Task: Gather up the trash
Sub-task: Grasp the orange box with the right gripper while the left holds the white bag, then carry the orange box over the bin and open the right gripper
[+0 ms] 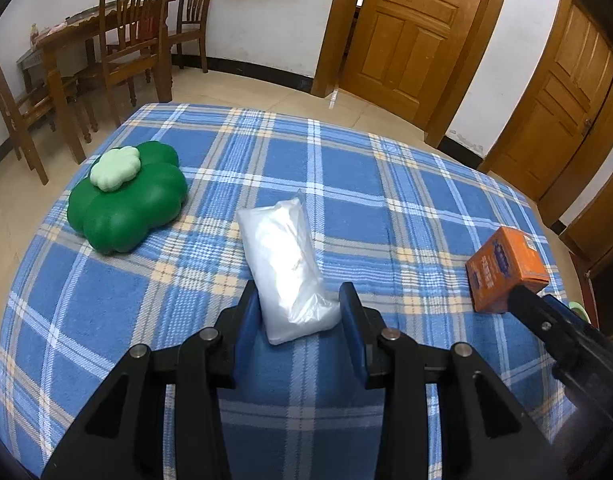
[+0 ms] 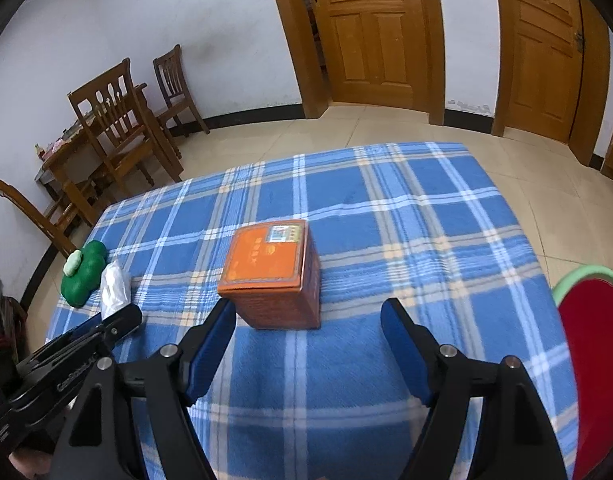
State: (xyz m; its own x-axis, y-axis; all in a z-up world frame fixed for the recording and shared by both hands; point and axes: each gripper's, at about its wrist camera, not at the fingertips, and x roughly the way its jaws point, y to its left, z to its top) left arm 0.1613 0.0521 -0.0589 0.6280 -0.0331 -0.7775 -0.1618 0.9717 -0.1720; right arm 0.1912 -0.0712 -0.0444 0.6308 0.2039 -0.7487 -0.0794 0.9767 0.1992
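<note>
A clear plastic bag (image 1: 280,256) lies lengthwise on the blue plaid tablecloth (image 1: 386,200). My left gripper (image 1: 299,292) is shut on the bag's near end, which fills the narrow gap between its pads. An orange carton box (image 2: 272,268) stands upright on the cloth. My right gripper (image 2: 308,305) is open around the box's near corner; the box sits close to the left finger, and the right finger stands well apart from it. In the left wrist view the orange box (image 1: 504,270) is at the right with the right gripper (image 1: 546,320) beside it.
A green clover-shaped container (image 1: 126,196) with a pale lid sits at the table's left. A red bin with a green rim (image 2: 594,340) stands off the table's right edge. Wooden chairs (image 1: 126,48) and doors (image 1: 402,28) line the far side of the room.
</note>
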